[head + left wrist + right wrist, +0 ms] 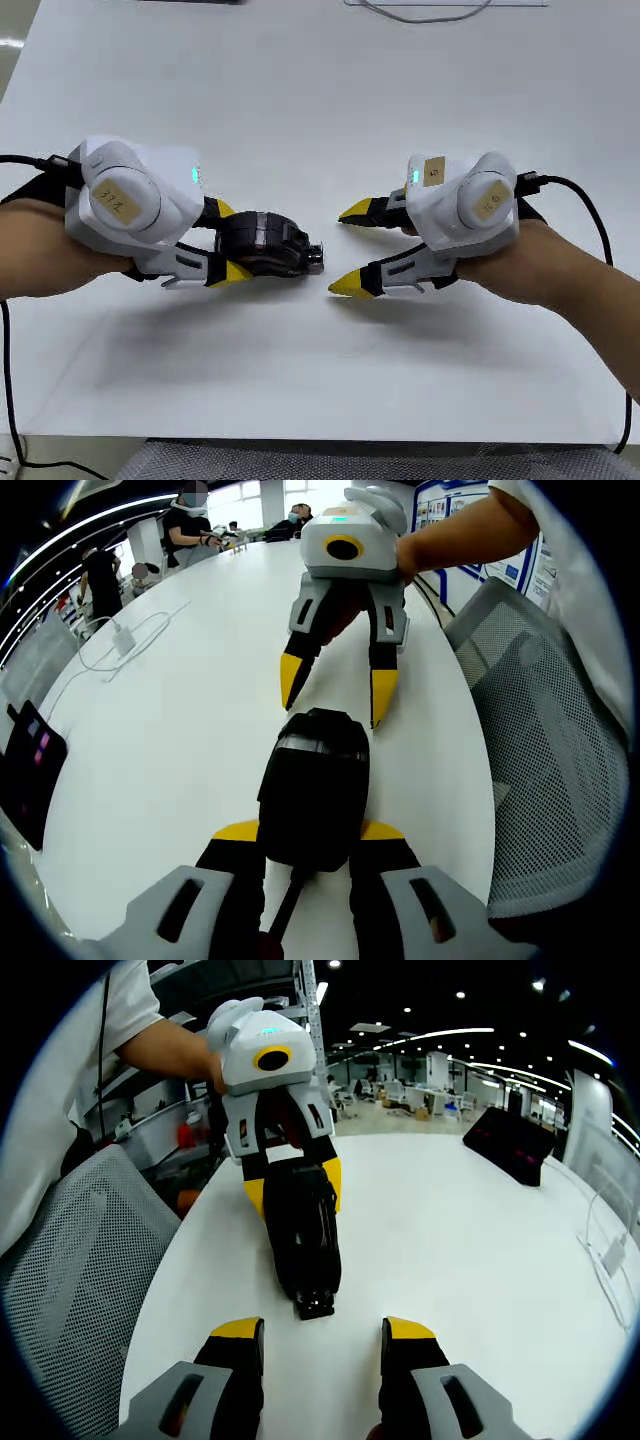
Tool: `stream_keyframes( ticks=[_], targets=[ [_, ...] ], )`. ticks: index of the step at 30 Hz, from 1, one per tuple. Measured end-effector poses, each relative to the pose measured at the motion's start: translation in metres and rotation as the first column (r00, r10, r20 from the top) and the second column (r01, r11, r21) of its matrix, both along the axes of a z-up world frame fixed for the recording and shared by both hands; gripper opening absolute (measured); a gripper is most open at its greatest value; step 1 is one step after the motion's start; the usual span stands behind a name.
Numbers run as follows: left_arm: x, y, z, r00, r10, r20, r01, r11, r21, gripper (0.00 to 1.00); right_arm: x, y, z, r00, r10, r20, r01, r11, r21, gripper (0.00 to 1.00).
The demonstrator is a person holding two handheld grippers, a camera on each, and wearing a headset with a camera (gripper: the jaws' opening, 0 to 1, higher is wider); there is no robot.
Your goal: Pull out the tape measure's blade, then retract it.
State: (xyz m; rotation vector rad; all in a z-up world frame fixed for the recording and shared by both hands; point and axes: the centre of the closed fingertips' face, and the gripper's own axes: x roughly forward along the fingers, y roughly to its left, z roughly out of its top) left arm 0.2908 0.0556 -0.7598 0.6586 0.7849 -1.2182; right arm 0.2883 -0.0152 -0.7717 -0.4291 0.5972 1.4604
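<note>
A black tape measure (262,243) lies on the white table (300,90), with its metal blade hook (315,260) pointing right. My left gripper (228,240) is shut on its body, yellow-tipped fingers on either side. In the left gripper view the tape measure (313,785) sits between the fingertips. My right gripper (352,247) stands open a short way to the right of the hook, facing it. In the right gripper view the tape measure (304,1230) and its hook (315,1304) lie just ahead of the open right gripper (322,1332). The blade is inside the case.
A white cable (425,12) lies at the table's far edge. A mesh chair (540,740) stands beside the table's near edge. A charger and cable (125,640) and a dark device (25,770) lie further along the table. People stand far off.
</note>
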Motion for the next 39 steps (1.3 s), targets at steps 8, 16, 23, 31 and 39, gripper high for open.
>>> stream_keyframes(
  ticks=[8, 16, 23, 31, 39],
  targets=[
    [0.0, 0.0, 0.0, 1.0, -0.002, -0.001, 0.002, 1.0, 0.002, 0.27, 0.0, 0.008, -0.003, 1.0, 0.022, 0.021, -0.022, 1.0, 0.004, 0.34],
    [0.0, 0.0, 0.0, 1.0, -0.007, -0.003, 0.007, 1.0, 0.003, 0.27, 0.002, 0.013, -0.008, 0.998, 0.045, 0.042, -0.045, 0.999, 0.009, 0.26],
    [0.0, 0.0, 0.001, 1.0, -0.005, -0.003, 0.005, 1.0, 0.004, 0.27, 0.003, 0.015, -0.008, 0.997, 0.058, 0.055, -0.059, 0.998, 0.015, 0.21],
    [0.0, 0.0, 0.001, 1.0, -0.007, -0.003, 0.007, 1.0, 0.006, 0.27, 0.001, 0.018, -0.008, 0.996, 0.073, 0.058, -0.075, 0.997, 0.025, 0.16],
    [0.0, 0.0, 0.001, 1.0, -0.011, -0.003, 0.011, 1.0, 0.007, 0.27, -0.001, 0.02, -0.009, 0.993, 0.093, 0.066, -0.095, 0.995, 0.028, 0.13]
  ],
)
